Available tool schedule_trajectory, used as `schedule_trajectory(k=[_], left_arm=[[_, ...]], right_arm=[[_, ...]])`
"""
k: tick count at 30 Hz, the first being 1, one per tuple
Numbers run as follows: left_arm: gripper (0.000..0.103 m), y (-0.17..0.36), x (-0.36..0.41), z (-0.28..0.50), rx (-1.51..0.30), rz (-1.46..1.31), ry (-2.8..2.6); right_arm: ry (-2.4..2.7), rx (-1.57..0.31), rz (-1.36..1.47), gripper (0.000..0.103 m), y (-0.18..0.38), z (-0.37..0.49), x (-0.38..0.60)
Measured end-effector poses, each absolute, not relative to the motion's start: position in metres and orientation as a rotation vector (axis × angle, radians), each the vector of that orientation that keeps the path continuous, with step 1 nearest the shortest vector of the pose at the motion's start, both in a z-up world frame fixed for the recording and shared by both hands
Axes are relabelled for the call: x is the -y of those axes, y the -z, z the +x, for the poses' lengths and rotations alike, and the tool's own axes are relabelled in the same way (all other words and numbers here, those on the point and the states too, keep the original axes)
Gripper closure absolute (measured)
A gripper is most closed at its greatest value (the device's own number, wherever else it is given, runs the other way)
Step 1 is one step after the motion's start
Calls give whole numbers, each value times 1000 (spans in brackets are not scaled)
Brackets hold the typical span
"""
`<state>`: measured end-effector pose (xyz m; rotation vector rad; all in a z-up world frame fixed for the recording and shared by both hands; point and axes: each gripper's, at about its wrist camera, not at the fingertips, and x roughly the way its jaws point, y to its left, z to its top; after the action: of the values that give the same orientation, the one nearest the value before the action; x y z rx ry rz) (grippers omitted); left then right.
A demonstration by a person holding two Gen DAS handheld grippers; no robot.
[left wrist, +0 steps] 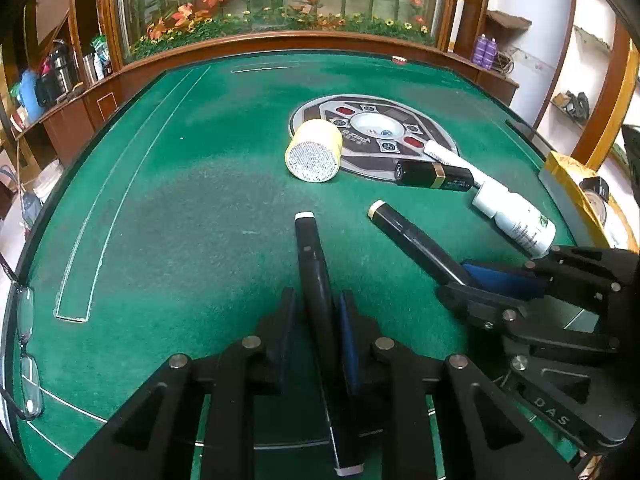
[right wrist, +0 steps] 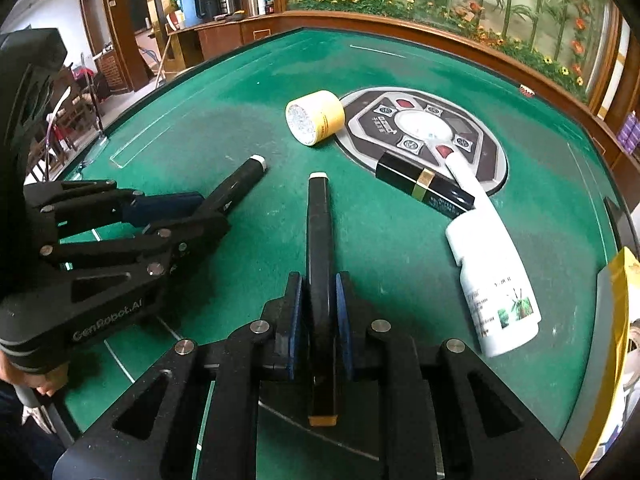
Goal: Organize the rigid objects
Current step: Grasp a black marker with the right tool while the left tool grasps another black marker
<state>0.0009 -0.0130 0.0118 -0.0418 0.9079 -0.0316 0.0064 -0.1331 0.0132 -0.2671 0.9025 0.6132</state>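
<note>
My left gripper (left wrist: pixel 318 304) is shut on a black marker pen (left wrist: pixel 314 264) with a white tip and holds it over the green felt. It also shows at the left of the right wrist view (right wrist: pixel 200 210) with its pen (right wrist: pixel 244 178). My right gripper (right wrist: pixel 318 288) is shut on a second black marker pen (right wrist: pixel 319 232). It shows at the right of the left wrist view (left wrist: pixel 464 280) with that pen (left wrist: pixel 408 236). Lying on the table are a yellow-capped jar (left wrist: pixel 314 151), a black box (left wrist: pixel 434 175), a white tube (left wrist: pixel 444 156) and a white bottle (left wrist: pixel 516 220).
A round dice panel (left wrist: pixel 372 128) sits in the middle of the green mahjong table (left wrist: pixel 180 200). A yellow box (left wrist: pixel 580 184) stands at the right edge. Spectacles (left wrist: pixel 24 340) lie at the left edge. A wooden rail (left wrist: pixel 280 40) and a planter stand behind.
</note>
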Motion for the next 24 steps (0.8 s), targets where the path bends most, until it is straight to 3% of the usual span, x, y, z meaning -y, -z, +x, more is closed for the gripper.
schedule_trajectory(k=[24], left_arm=[[81, -11, 24, 5, -892, -5, 2]], right_arm=[[-615, -854, -262, 87, -11, 7, 133]])
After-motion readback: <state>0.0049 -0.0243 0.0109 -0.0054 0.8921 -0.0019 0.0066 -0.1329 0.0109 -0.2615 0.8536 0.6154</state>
